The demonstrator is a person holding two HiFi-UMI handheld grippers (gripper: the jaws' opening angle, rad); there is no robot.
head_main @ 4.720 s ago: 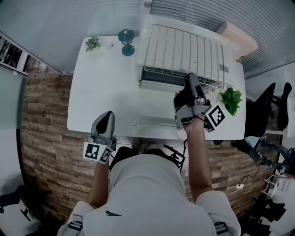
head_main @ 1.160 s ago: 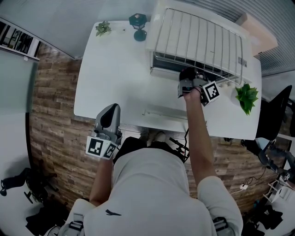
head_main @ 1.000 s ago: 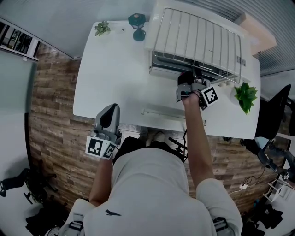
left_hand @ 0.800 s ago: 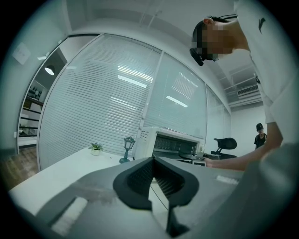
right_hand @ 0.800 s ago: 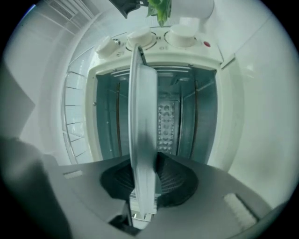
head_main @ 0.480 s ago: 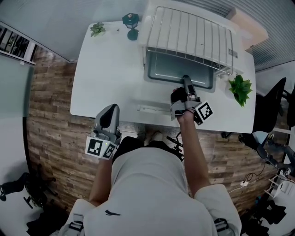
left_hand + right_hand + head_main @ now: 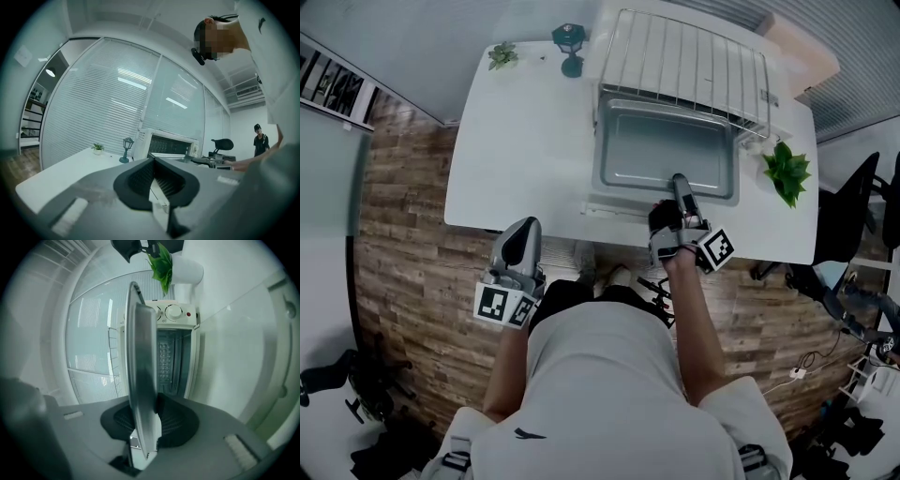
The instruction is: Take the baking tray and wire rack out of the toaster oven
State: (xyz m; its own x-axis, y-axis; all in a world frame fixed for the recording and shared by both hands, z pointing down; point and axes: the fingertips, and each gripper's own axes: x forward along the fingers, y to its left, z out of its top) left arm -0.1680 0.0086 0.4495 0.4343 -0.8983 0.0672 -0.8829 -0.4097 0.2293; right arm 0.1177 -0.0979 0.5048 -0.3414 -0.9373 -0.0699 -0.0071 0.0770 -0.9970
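A grey baking tray [image 7: 666, 150] hangs out in front of the white toaster oven [image 7: 609, 56], over the oven's lowered door. My right gripper [image 7: 678, 178] is shut on the middle of the tray's near rim. The right gripper view has the tray [image 7: 140, 357] edge-on between the pads [image 7: 171, 420], with the open oven [image 7: 173, 348] behind it. The wire rack [image 7: 684, 61] lies on top of the oven. My left gripper [image 7: 520, 239] hovers off the table's front left edge, shut and holding nothing [image 7: 153, 161].
On the white table [image 7: 525, 141] stand a teal lantern [image 7: 572, 42] and a small plant [image 7: 502, 54] at the back left, and a leafy potted plant [image 7: 786, 173] right of the oven. An office chair [image 7: 862, 206] stands beyond the table's right end.
The right gripper has pulled the tray out of the oven toward the table's front edge; much more of the tray shows now. The left gripper has stayed near the front left edge.
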